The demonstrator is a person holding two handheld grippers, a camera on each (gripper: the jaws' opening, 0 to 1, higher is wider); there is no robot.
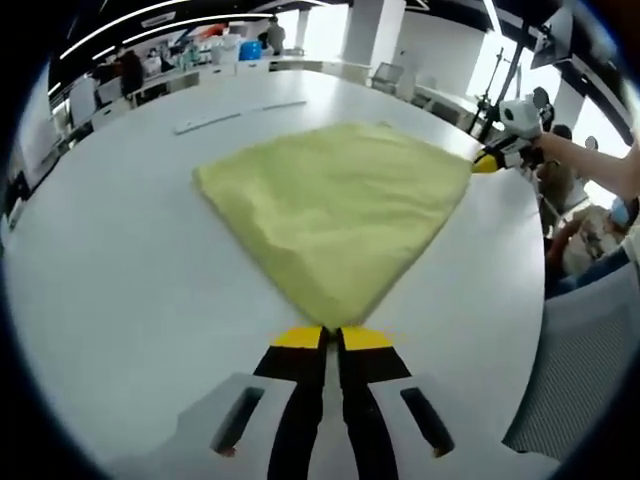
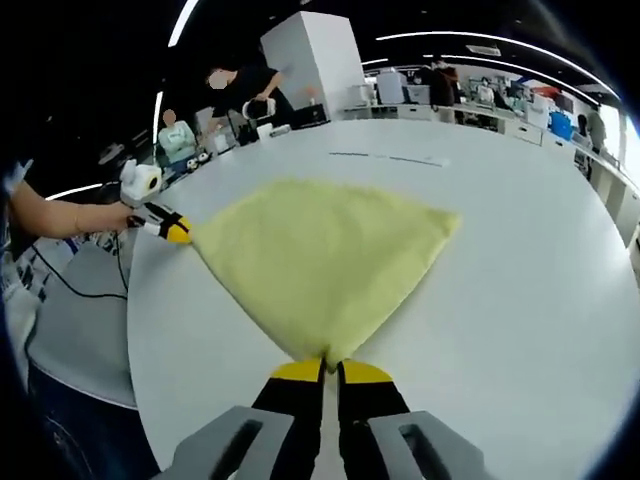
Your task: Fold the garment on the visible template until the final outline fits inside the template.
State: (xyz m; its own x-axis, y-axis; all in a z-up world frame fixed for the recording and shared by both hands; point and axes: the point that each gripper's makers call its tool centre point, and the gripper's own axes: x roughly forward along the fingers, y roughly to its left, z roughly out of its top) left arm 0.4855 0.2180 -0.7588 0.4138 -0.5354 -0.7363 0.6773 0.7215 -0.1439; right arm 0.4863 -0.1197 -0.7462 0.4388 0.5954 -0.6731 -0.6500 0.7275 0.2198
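A pale yellow garment (image 1: pixel 335 205) lies spread as a folded, roughly four-cornered shape on the white table (image 1: pixel 120 270). My left gripper (image 1: pixel 333 338) is shut, its yellow-tipped jaws pinching the garment's near corner. At the far right corner in the left gripper view sits my right gripper (image 1: pixel 487 162), held by a person's hand. In the right gripper view the garment (image 2: pixel 320 250) runs away from my right gripper (image 2: pixel 330 370), shut on its own near corner. The left gripper (image 2: pixel 172 230) meets the cloth's left corner there.
A thin pale strip (image 1: pixel 240 113) lies on the table beyond the garment, also seen as a strip (image 2: pixel 390 158) in the right gripper view. A grey chair (image 1: pixel 580 370) stands off the table edge. People and desks (image 2: pixel 240 90) are farther back.
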